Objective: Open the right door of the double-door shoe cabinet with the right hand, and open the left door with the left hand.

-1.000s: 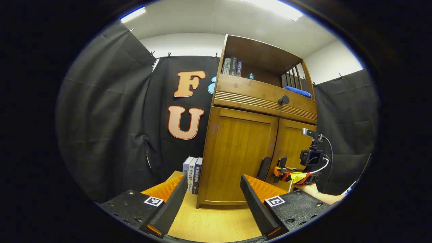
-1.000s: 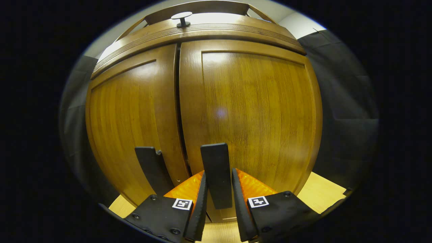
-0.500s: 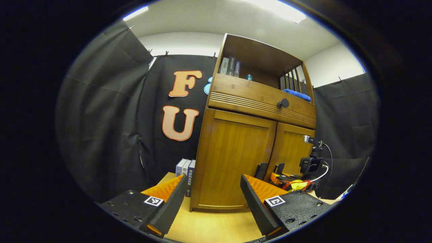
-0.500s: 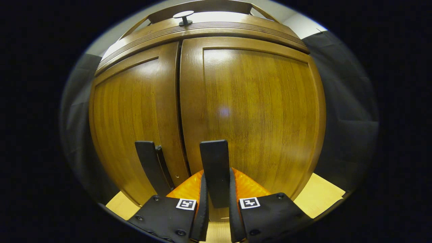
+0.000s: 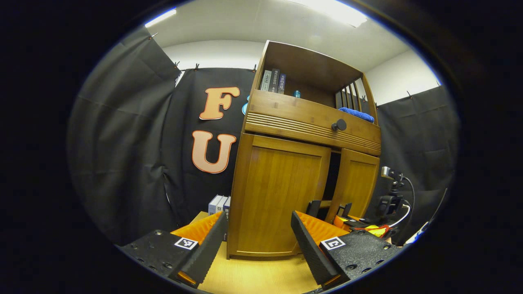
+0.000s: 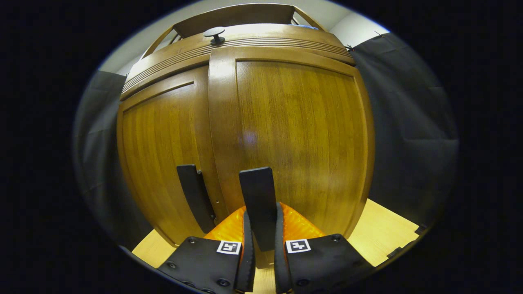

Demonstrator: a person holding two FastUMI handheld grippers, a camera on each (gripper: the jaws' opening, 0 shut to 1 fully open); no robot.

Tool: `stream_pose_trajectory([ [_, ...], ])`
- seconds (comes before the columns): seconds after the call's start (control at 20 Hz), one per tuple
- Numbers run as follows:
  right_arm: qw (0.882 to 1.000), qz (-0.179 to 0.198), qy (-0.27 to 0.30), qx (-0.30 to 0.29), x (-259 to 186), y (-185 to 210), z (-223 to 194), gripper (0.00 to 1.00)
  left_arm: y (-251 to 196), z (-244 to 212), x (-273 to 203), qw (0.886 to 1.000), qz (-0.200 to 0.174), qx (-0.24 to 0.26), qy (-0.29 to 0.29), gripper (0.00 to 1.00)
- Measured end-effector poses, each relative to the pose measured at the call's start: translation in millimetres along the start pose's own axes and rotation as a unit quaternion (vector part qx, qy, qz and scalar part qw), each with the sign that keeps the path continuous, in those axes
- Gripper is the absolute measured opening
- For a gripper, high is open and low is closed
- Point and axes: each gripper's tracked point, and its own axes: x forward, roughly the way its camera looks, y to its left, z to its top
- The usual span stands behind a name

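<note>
Left gripper view: tall brown wooden shoe cabinet (image 5: 302, 163) at frame centre, standing on a pale wooden floor (image 5: 257, 275). Left door (image 5: 278, 196) flush and closed; right door (image 5: 357, 183) swung ajar, a dark gap between the two. Round black knob (image 5: 339, 125) on the grooved drawer front above the doors. Upright books (image 5: 273, 80) and a folded blue cloth (image 5: 356, 114) on the open upper shelf. More books (image 5: 217, 203) standing at the cabinet's lower left. Left claw (image 5: 257, 241) at bottom centre, released and spread wide, touching nothing, well short of the left door. Right claw (image 5: 341, 212) at lower right, against the right door's lower edge.

Right gripper view: right door (image 6: 294, 139) filling frame centre, its inner edge standing proud of the left door (image 6: 163, 155). Right claw (image 6: 260, 245) at bottom centre, clenched on the flat black handle of the right door (image 6: 258, 200), both fingers pressing its sides. Matching black handle of the left door (image 6: 195, 197) just left of it, untouched.
</note>
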Motion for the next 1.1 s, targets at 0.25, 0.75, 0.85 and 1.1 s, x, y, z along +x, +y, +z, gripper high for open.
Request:
stream_pose_trajectory([
  [0.25,1.000,0.005,0.007,0.003,-29,-16,-3,0.27,-13,-9,10,1.000,0.003,-0.004,0.012,0.91],
  [0.75,1.000,0.009,0.019,0.014,-88,-57,0,0.23,-52,-12,20,1.000,0.012,-0.005,0.009,0.91],
  [0.85,1.000,0.012,0.019,0.010,-96,-66,0,0.26,-60,-14,20,1.000,0.014,-0.003,0.010,0.91],
  [1.1,1.000,0.017,0.026,-0.004,-115,-88,1,0.22,-87,-19,24,1.000,0.011,0.000,0.011,0.91],
])
